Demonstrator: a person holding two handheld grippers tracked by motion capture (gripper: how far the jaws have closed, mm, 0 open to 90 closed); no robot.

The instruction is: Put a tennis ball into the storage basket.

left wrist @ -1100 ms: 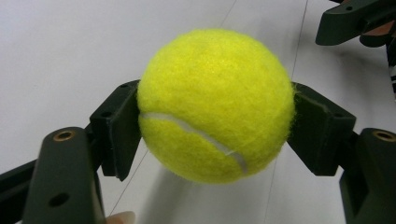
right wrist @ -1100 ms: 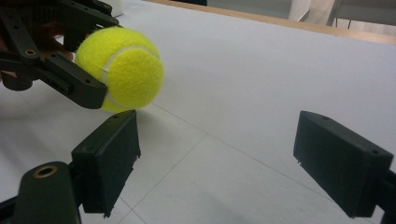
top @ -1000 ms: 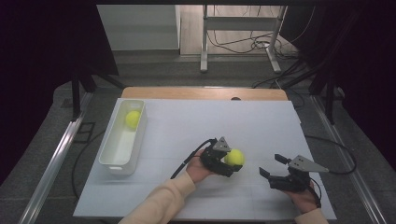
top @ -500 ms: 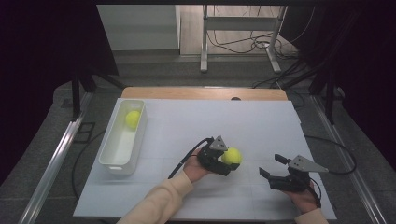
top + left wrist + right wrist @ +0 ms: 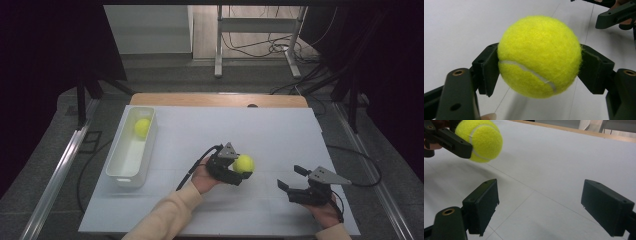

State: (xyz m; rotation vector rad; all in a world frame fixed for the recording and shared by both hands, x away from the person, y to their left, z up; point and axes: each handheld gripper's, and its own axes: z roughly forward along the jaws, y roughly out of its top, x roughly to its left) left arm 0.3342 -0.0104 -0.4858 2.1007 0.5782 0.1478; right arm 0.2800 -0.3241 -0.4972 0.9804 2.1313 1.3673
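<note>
L gripper (image 5: 239, 170) pinches the tennis ball (image 5: 244, 163), one pad on each side; in the left gripper view the ball (image 5: 539, 55) sits squarely between both pads, clear of the white table sheet (image 5: 280, 135), w/ a blurred shadow under it. Vs. a second ago: little change. The ball was already in the same grip, and the hand has drifted only slightly toward the left, so the lift looks done and the carry is barely starting. R gripper (image 5: 292, 181) is unchanged near the front right edge, jaws spread w/ nothing between them; its own view shows the pads (image 5: 484, 202) wide apart over bare sheet, and the held ball (image 5: 480, 139) off to upper left.

White bin (image 5: 116, 170) stands well apart at the table's left, w/ a second ball (image 5: 142, 127) at its far end. Judgement: next is prob. carrying the held ball over to that bin; the grip looks centred, so slip risk seems low.
</note>
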